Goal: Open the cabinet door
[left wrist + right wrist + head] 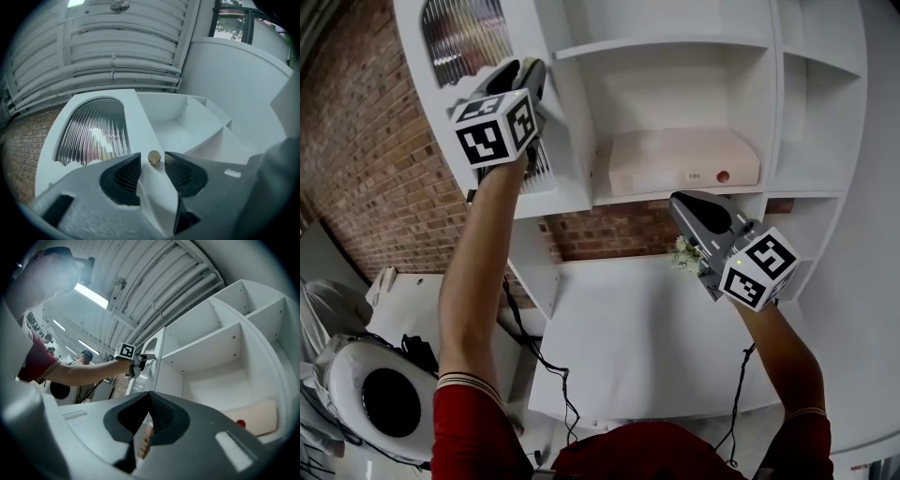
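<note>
**Ana:** Where is the cabinet door?

**Ben:** Up on the left. It is the white cabinet door (467, 37) with bumpy glass. It sticks out from the shelves, so I think it is open a good way.

**Ana:** Where do you grab it?

**Ben:** By the little gold knob (154, 157) on its edge. The left gripper (525, 70) has its jaws a little apart. The knob sits right between the tips and is not squeezed.

**Ana:** Is it hard to move?

**Ben:** I think the door is stiff and swings easily. The knob is round and shiny, so it may slip. The glass could break, so no banging.

**Ana:** What is on the right?

**Ben:** A pink box (675, 161) on a shelf. Then the right gripper (682, 204), jaws shut on nothing, above the white counter (637, 356) and near a tiny plant (684, 253).
</note>
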{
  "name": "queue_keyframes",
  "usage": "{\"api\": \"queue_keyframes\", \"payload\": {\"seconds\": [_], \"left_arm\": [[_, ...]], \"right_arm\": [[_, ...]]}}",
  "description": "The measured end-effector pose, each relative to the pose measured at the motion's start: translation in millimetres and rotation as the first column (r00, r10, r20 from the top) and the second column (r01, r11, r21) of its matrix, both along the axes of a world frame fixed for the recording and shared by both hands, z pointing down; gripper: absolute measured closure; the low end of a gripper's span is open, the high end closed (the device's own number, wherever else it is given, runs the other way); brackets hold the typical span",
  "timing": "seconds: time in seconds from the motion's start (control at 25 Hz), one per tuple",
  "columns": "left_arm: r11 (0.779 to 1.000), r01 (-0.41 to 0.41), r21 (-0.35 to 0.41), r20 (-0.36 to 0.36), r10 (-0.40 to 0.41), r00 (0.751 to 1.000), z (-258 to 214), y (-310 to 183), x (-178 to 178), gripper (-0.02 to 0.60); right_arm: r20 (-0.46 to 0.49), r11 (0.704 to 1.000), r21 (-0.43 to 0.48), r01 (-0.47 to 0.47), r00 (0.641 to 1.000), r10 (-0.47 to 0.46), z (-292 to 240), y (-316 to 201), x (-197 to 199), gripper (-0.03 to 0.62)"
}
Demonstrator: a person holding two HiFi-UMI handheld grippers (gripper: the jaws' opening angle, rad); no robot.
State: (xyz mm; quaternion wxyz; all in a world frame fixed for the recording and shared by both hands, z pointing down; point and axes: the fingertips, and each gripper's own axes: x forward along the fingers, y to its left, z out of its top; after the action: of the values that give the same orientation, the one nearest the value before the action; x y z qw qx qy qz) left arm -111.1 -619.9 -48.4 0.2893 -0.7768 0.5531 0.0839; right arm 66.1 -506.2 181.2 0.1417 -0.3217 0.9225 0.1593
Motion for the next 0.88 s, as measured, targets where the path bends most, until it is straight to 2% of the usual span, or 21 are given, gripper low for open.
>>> {"api": "queue_keyframes", "payload": {"seconds": [0.08,0.28,0.44,0.56,0.76,0.88], "left_arm": [[1.000,0.009,-0.006,0.007,-0.009,1.000,-2.7,7.3,6.3,0.436],[0.999,0.050,0.008,0.039,-0.051,0.998,-3.9,65.2,42.1,0.456],[0.995,0.099,0.017,0.051,-0.100,0.994,-4.8,13.9,14.9,0.495],[0.995,0.100,0.011,0.041,-0.100,0.994,-5.6,-9.4,-1.9,0.499],[0.997,0.080,0.016,0.030,-0.080,0.996,-3.6,8.3,-2.9,0.503],[0.999,0.040,0.019,0.021,-0.040,0.999,-4.5,27.4,-5.0,0.505]], "right_arm": [[-0.002,1.000,-0.005,-0.011,1.000,0.011,0.6,11.7,8.4,0.582],[0.013,0.999,-0.014,-0.049,0.999,0.049,7.9,80.5,50.5,0.582],[0.020,0.999,-0.032,-0.027,0.999,0.027,13.2,23.1,31.2,0.582],[0.022,0.999,-0.044,-0.015,1.000,0.016,15.1,-4.7,17.2,0.582],[0.031,0.999,-0.042,0.010,0.999,-0.009,15.1,-0.5,12.8,0.582],[0.029,0.999,-0.035,0.034,0.999,-0.033,12.4,8.6,1.1,0.582]]}}
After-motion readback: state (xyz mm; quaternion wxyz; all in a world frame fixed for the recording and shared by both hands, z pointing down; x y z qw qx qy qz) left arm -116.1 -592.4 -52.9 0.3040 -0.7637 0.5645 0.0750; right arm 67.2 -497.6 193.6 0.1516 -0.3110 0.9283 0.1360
